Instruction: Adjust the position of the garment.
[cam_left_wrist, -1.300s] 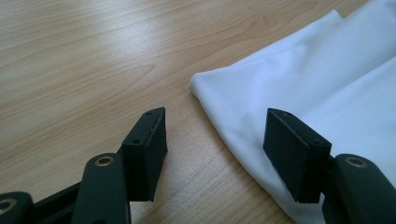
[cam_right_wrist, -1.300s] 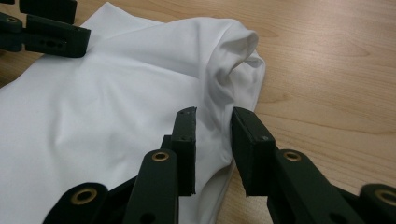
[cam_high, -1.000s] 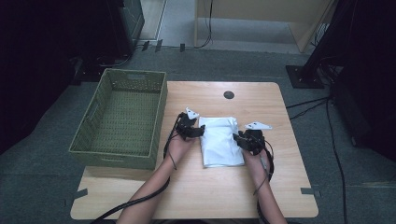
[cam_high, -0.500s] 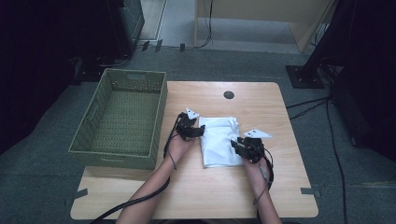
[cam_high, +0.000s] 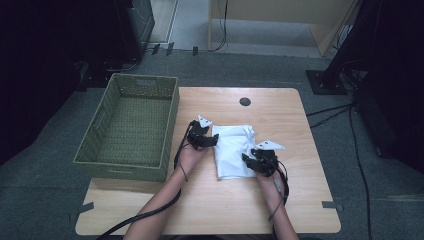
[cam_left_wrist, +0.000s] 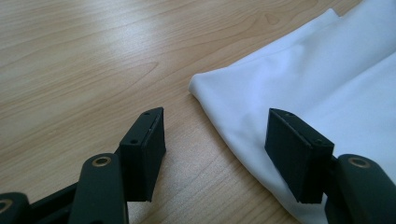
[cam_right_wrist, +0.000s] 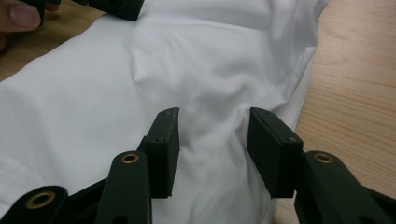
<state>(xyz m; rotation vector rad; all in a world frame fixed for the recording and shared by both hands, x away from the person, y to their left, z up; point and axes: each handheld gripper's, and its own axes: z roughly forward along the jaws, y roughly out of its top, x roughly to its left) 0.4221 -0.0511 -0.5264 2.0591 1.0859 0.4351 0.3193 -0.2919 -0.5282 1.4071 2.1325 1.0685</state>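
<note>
A folded white cloth (cam_high: 231, 150) lies in the middle of the wooden table (cam_high: 280, 200). My left gripper (cam_high: 214, 141) rests at the cloth's left edge. In the left gripper view this gripper (cam_left_wrist: 217, 121) is open and straddles the cloth's (cam_left_wrist: 327, 70) hem, one jaw over the wood and one over the fabric. My right gripper (cam_high: 247, 159) sits at the cloth's right side. In the right gripper view its jaws (cam_right_wrist: 212, 114) have just been opening, and a raised ridge of cloth (cam_right_wrist: 215, 135) stands loose between them.
A green woven basket (cam_high: 132, 130) stands on the table's left side with nothing in it. A dark round hole (cam_high: 245, 101) marks the table's far edge. The left gripper's jaw (cam_right_wrist: 116, 7) and a thumb (cam_right_wrist: 21, 14) sit at the cloth's far side.
My right gripper has slid slightly toward the table's near edge along the cloth's right side. The left gripper has kept still.
</note>
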